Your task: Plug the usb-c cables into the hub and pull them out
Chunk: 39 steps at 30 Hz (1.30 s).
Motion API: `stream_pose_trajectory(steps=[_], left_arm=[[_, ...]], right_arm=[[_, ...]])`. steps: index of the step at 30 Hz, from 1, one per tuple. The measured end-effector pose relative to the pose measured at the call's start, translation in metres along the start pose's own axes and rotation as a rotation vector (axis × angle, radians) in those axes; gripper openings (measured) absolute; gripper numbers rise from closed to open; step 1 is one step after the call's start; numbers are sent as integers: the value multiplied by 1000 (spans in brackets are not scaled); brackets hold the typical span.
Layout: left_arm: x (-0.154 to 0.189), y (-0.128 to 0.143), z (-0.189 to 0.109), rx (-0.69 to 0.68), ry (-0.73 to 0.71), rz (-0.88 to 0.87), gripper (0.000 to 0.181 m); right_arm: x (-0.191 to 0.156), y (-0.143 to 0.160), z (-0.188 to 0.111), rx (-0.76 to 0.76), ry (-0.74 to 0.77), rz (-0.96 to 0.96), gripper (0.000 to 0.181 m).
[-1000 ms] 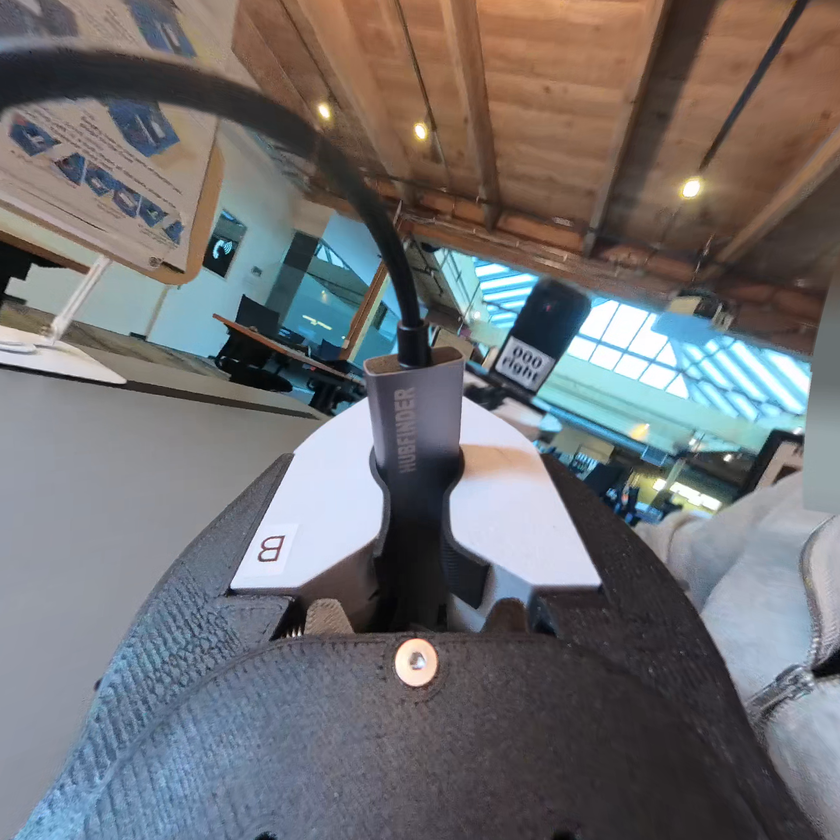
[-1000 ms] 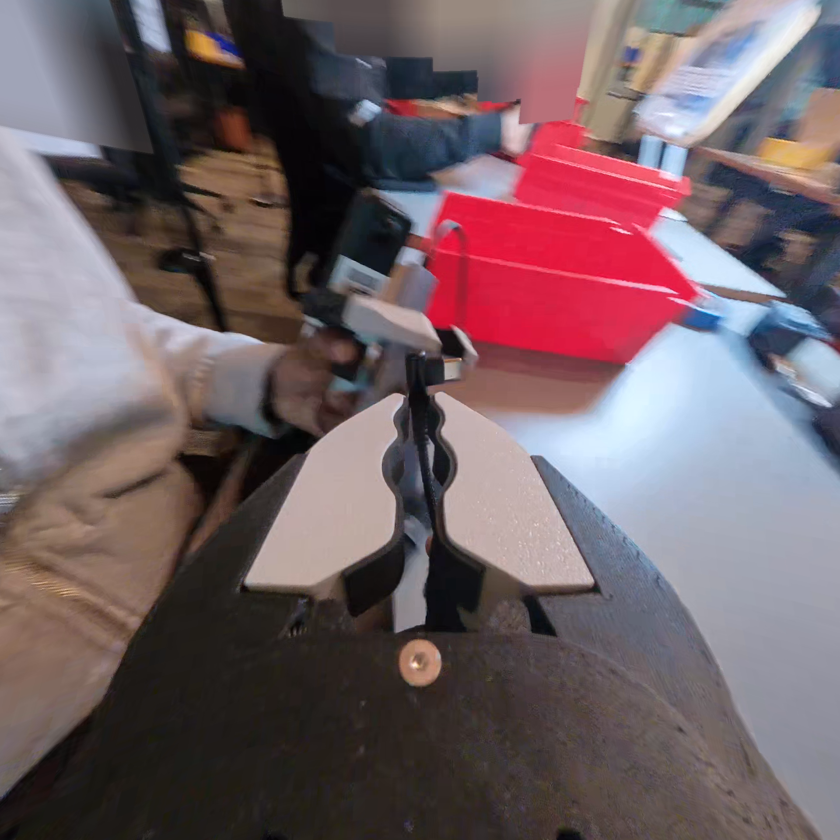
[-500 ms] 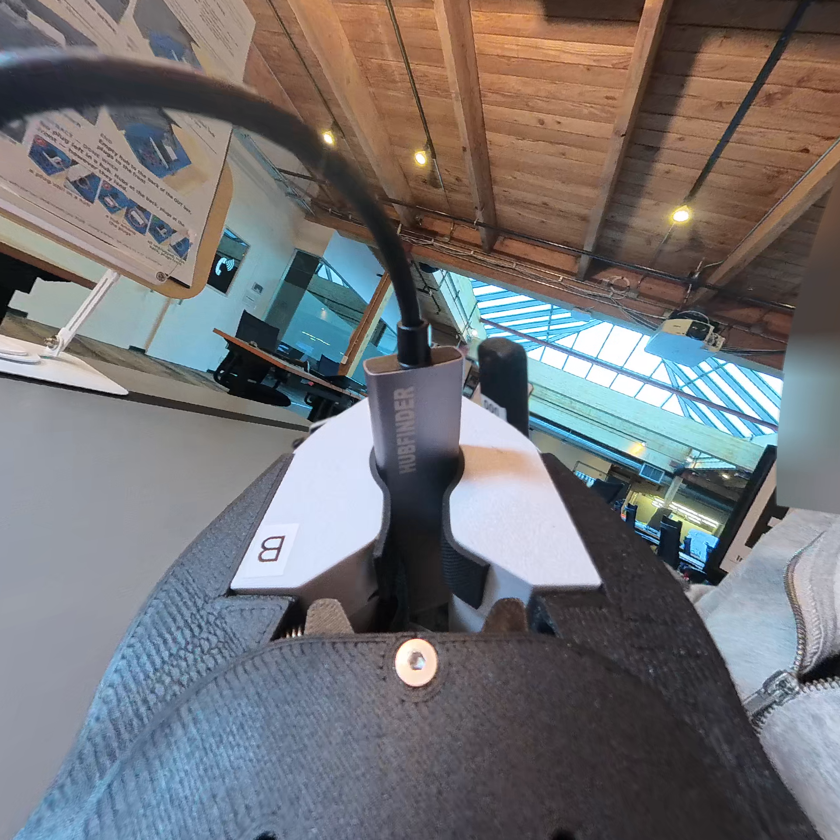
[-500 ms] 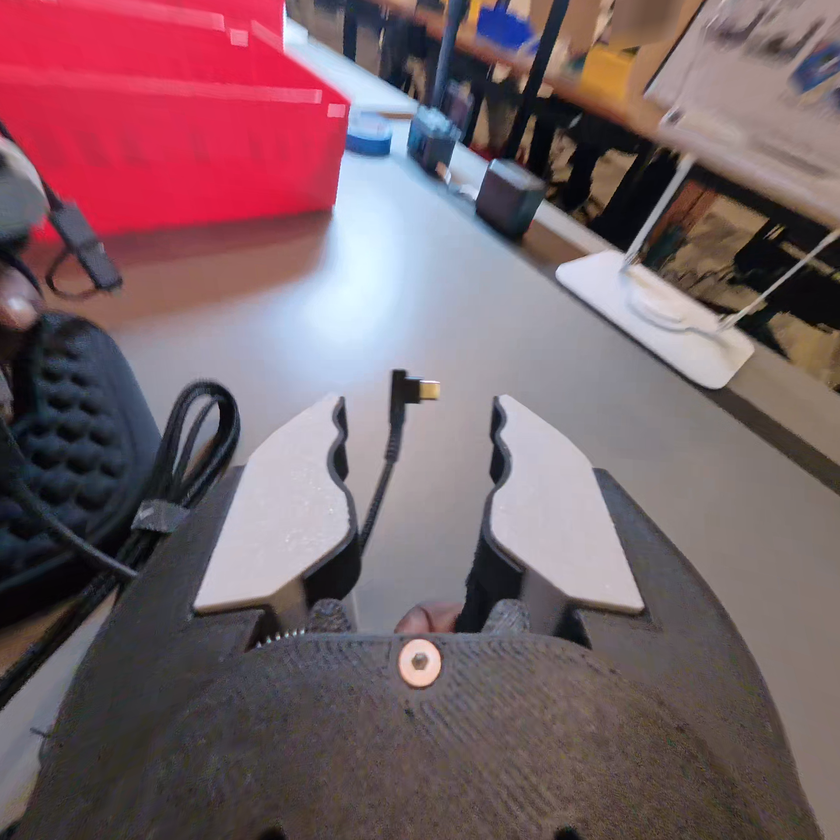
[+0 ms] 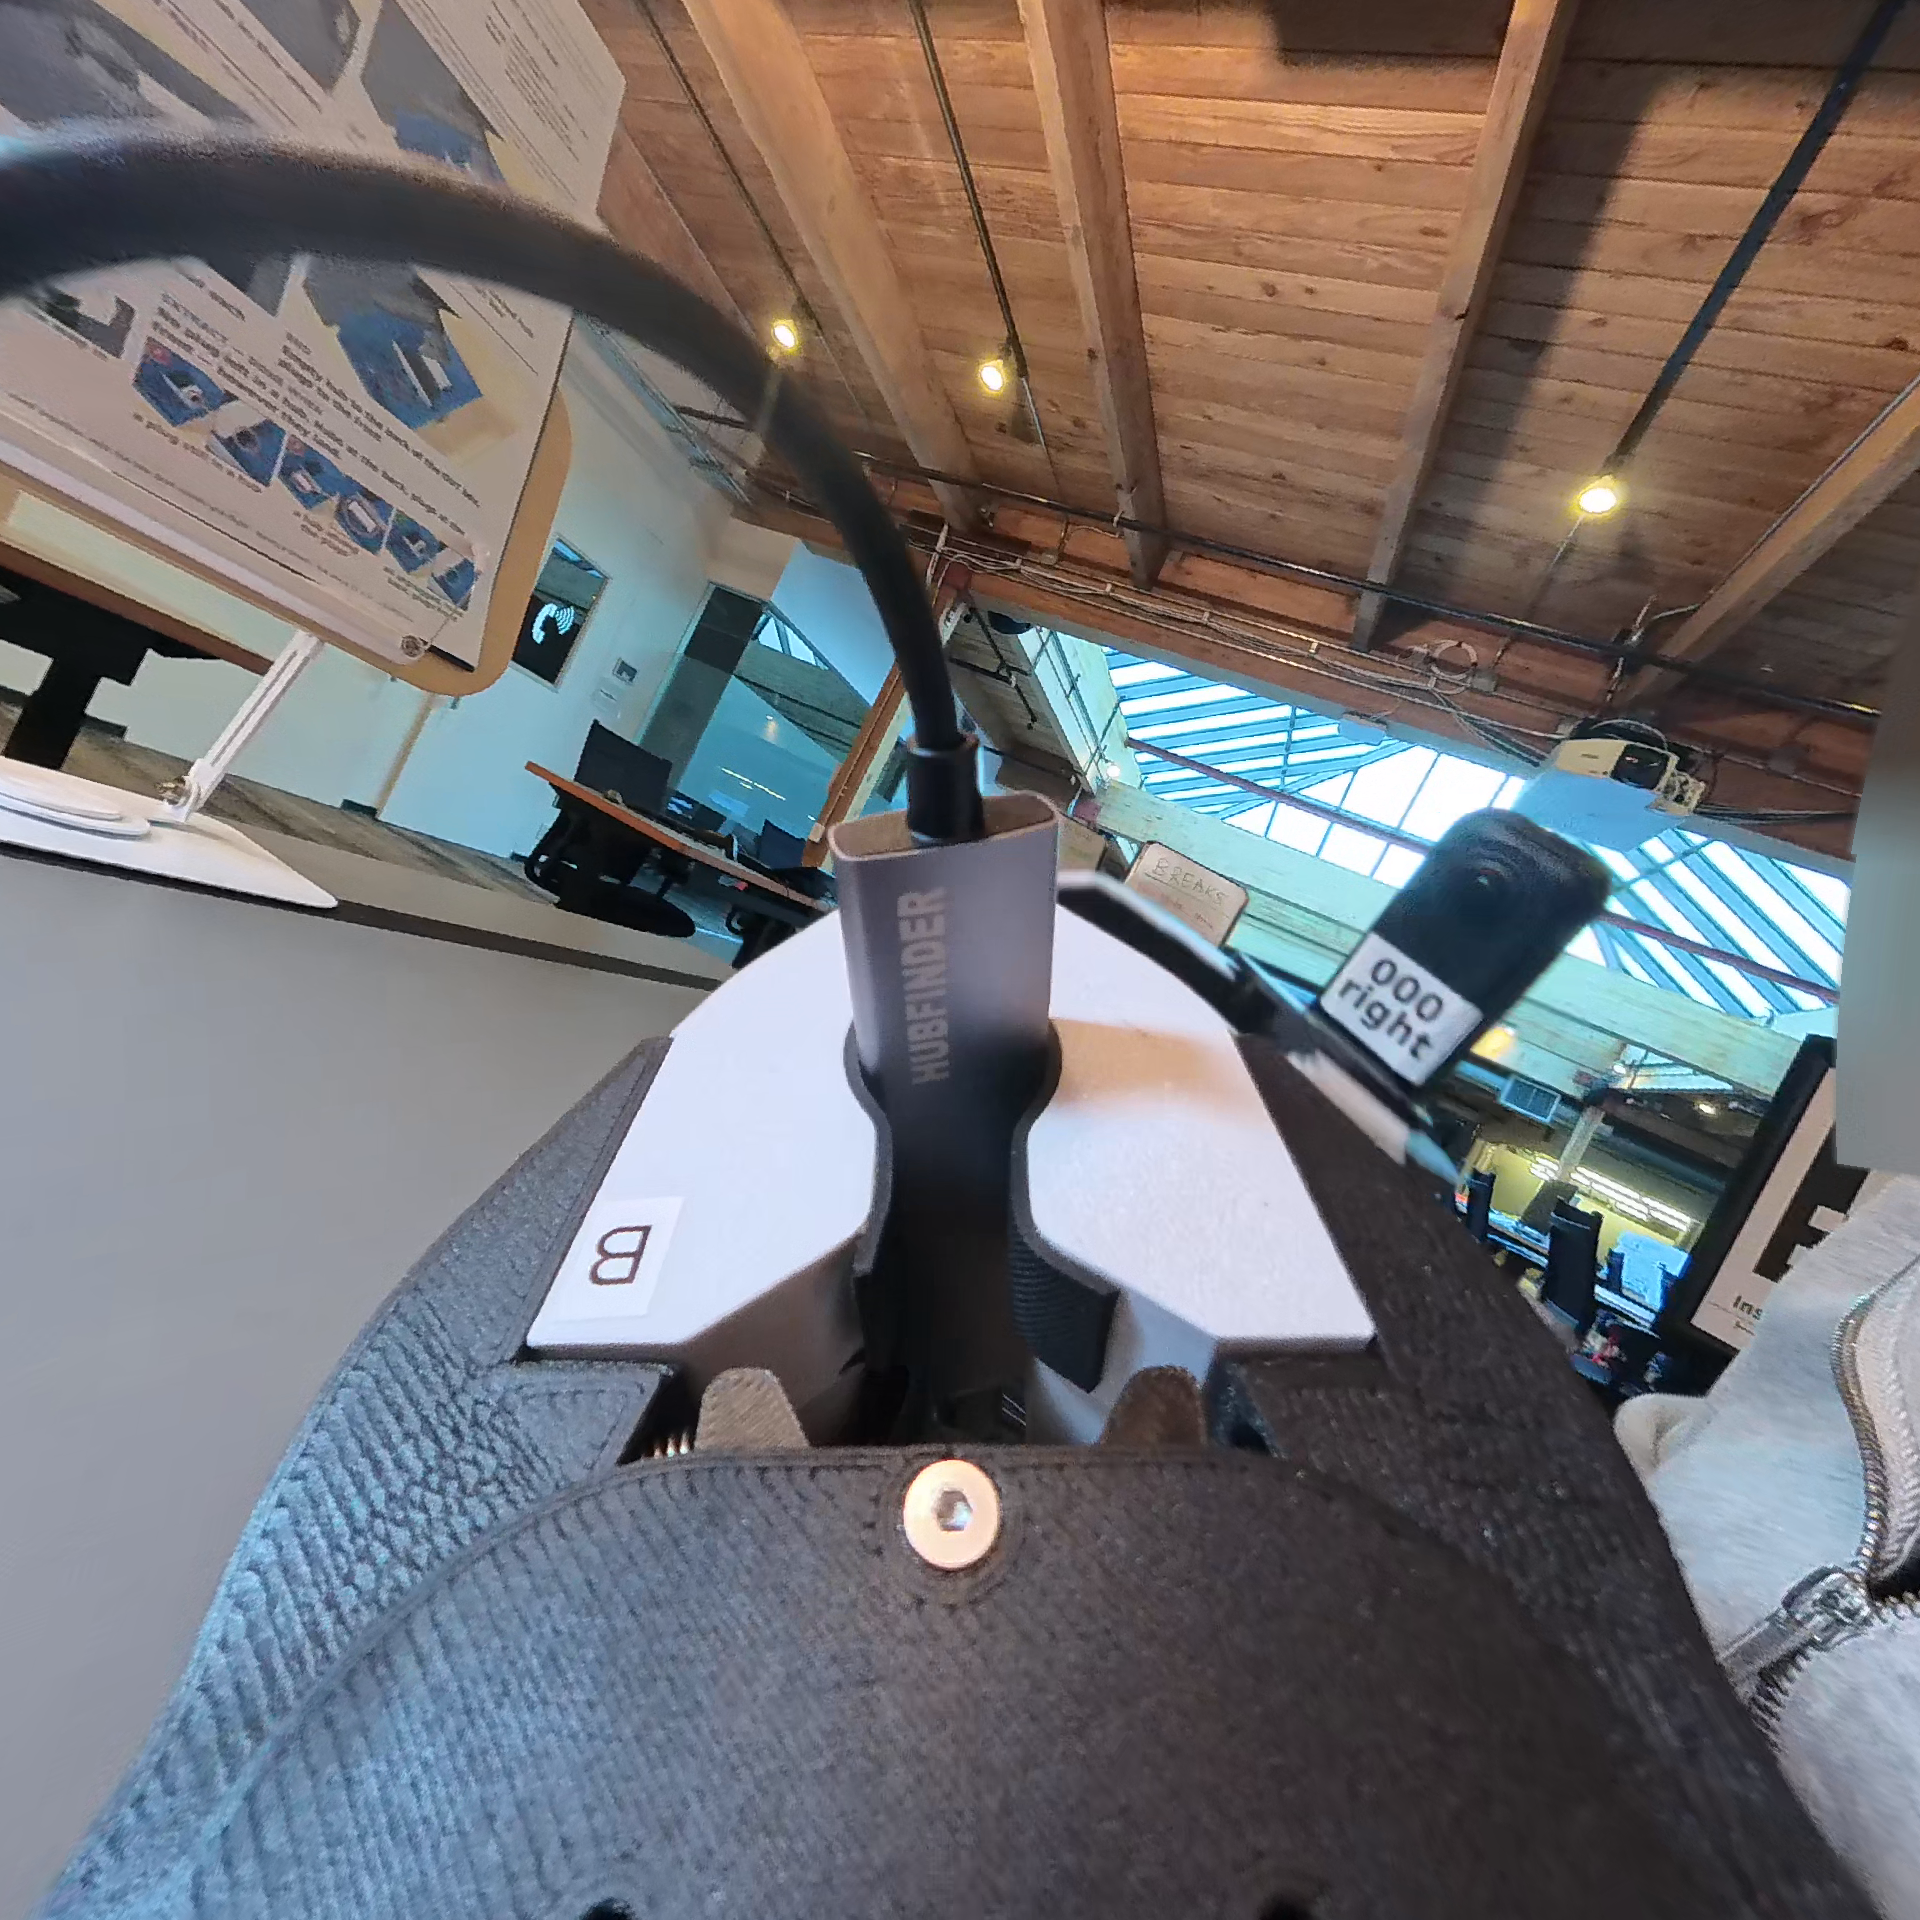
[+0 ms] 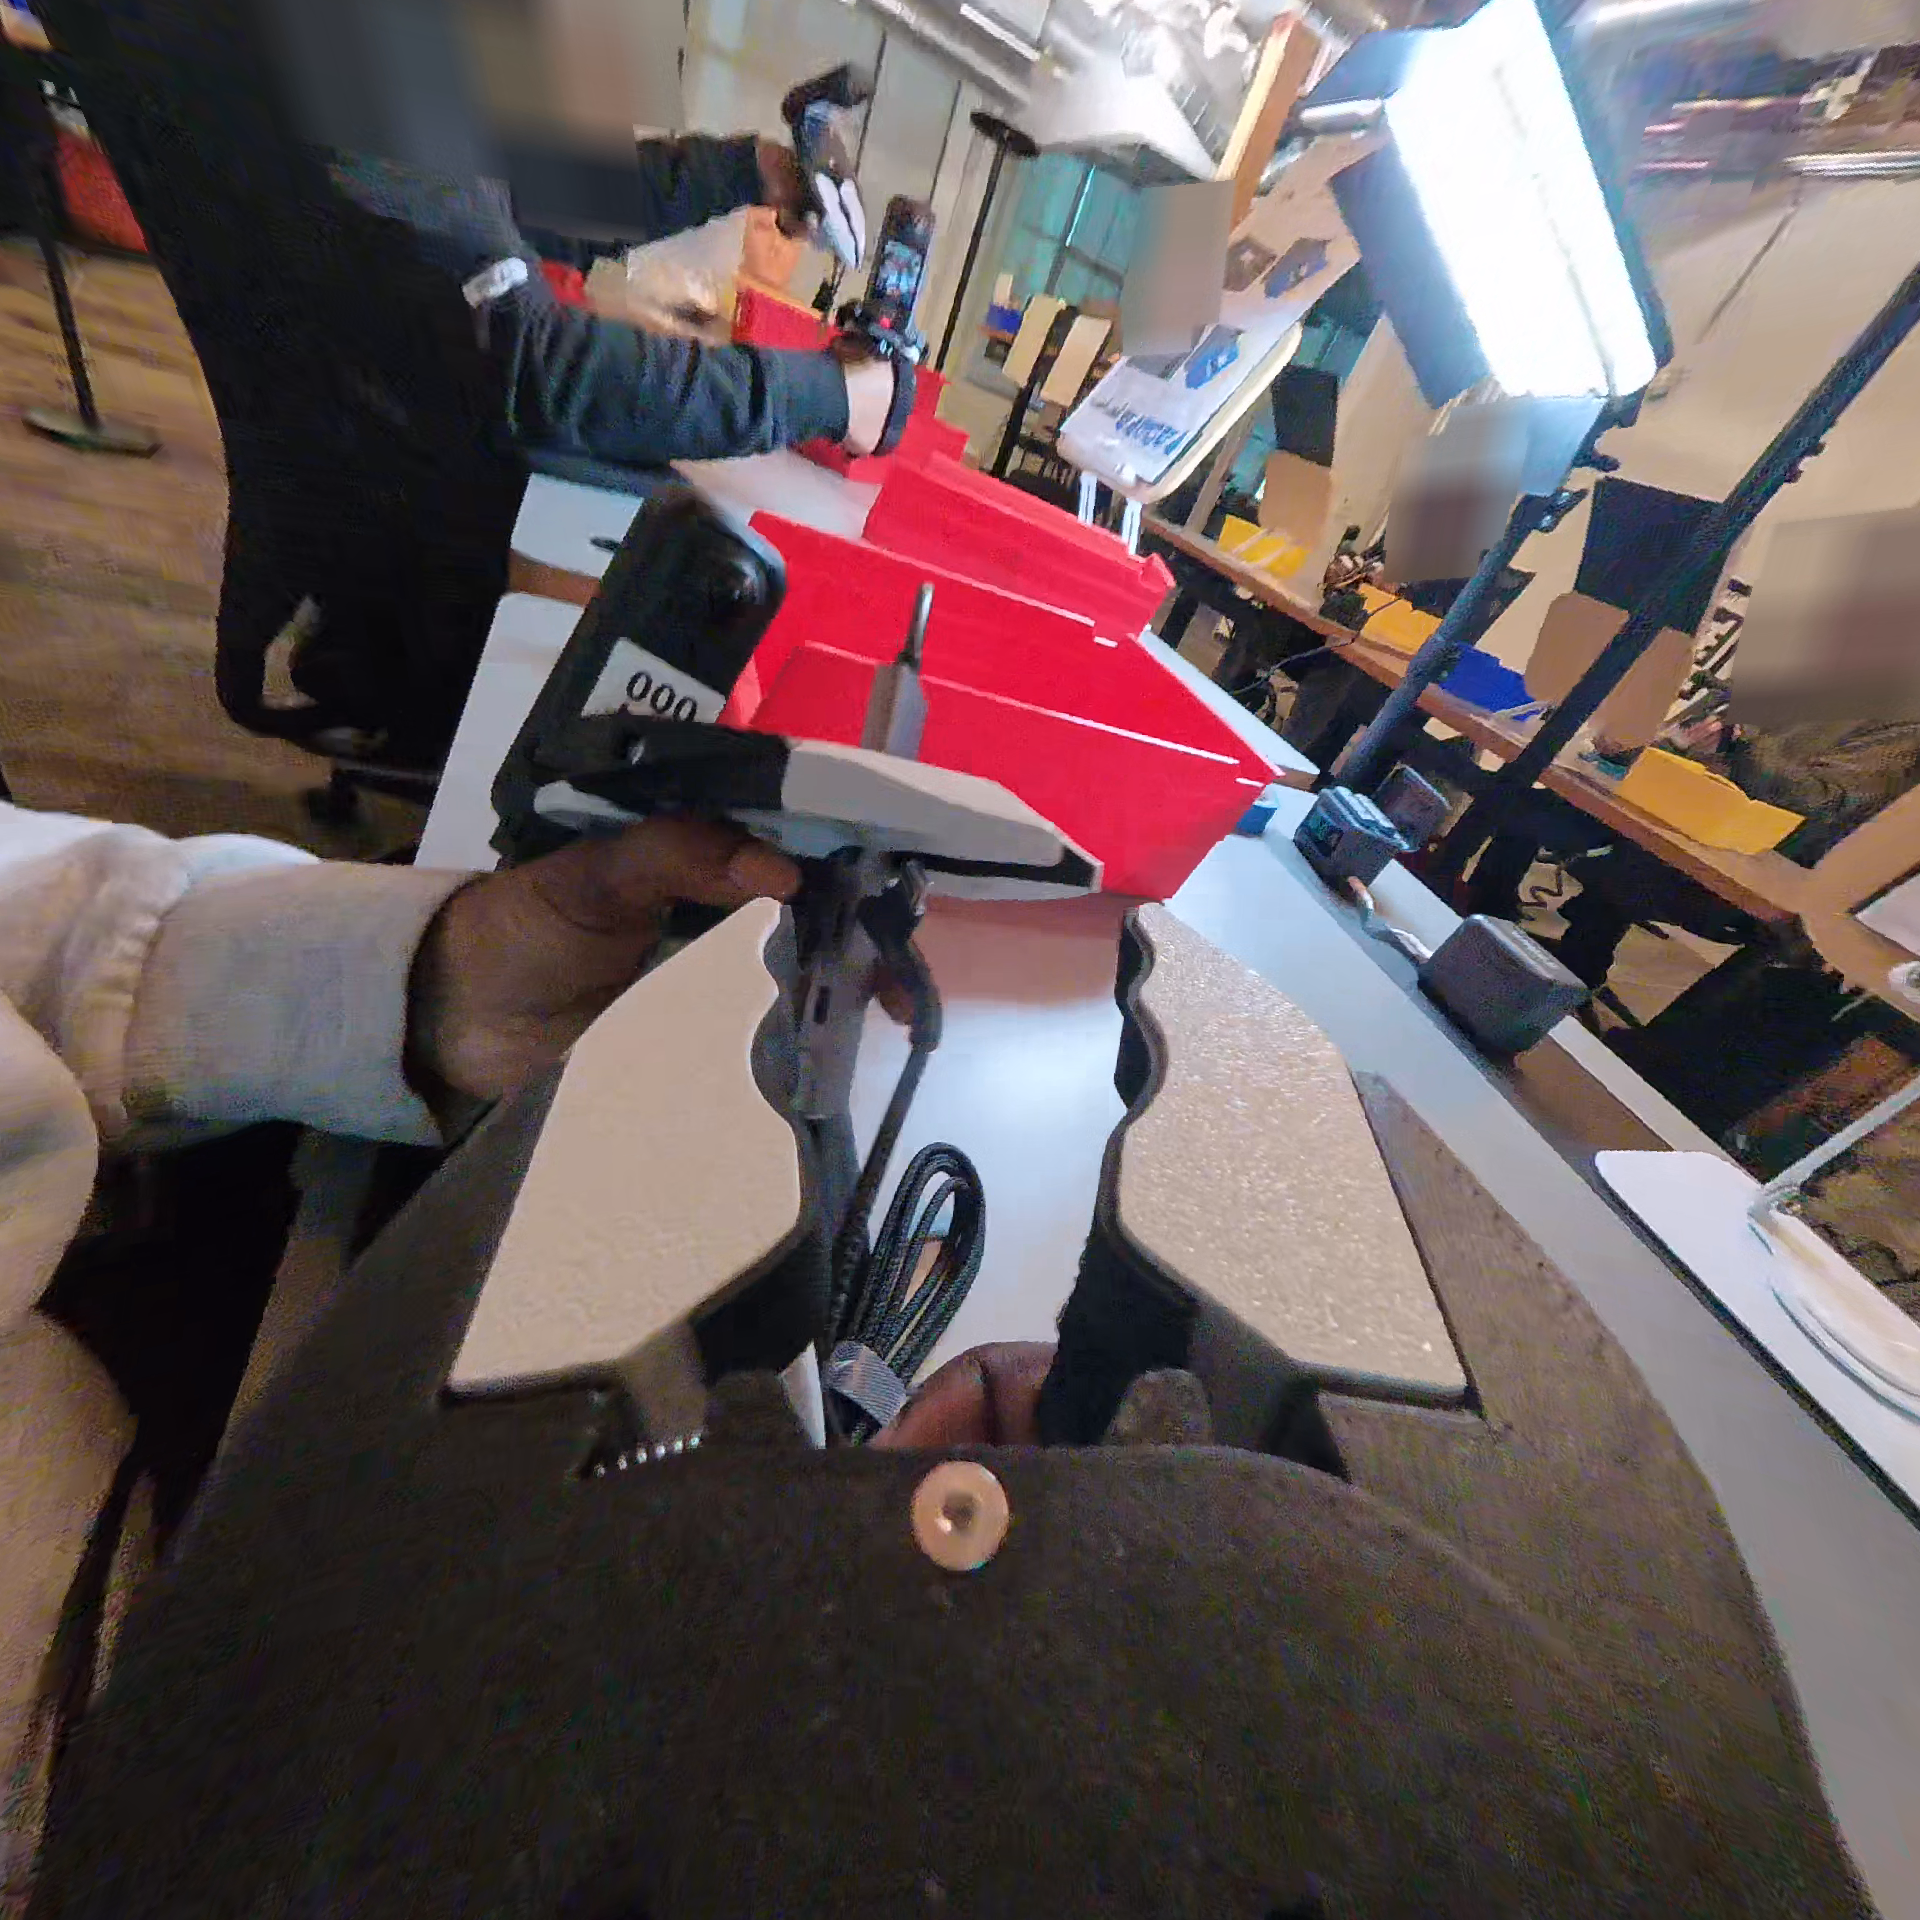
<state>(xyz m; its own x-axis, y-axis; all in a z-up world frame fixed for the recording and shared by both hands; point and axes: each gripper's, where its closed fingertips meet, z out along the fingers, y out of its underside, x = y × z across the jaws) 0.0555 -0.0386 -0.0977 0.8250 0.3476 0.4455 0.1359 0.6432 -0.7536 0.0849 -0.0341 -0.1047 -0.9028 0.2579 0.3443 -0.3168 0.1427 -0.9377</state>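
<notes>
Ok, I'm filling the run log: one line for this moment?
left tongs: shut on hub | right tongs: open, empty | black cable: hanging from hub

The left wrist view looks steeply upward past the hub [image 5: 940, 997] toward the ceiling. The right wrist view, somewhat blurred, faces along the table [image 6: 1039, 1039]; both apparently share that hub.

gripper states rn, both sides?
Left gripper: shut on the slim grey metal USB hub.
Right gripper: open, holding nothing.
</notes>
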Motion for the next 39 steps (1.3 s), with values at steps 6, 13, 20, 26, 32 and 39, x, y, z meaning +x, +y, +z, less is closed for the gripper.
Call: stream_pose_trajectory(steps=[6,13,20,26,32,39], left_arm=[[-3,-4,-2,23,-31,15,16],[-5,-5,-3,36,-43,14,20],[-7,-7,-4,45,-45,2,16],[-6,-7,-4,47,-34,-10,17],[-5,-5,-3,34,-32,4,18],[-7,-3,-2,20,-45,10,18]], right_arm=[[-13,27,21,-56,82,-132,40],[-4,28,15,-52,157,-236,19],[62,17,-25,-114,406,-250,2],[134,-13,-77,-145,665,-326,5],[203,-7,-125,-259,861,-277,0],[233,48,-150,-508,907,-130,25]])
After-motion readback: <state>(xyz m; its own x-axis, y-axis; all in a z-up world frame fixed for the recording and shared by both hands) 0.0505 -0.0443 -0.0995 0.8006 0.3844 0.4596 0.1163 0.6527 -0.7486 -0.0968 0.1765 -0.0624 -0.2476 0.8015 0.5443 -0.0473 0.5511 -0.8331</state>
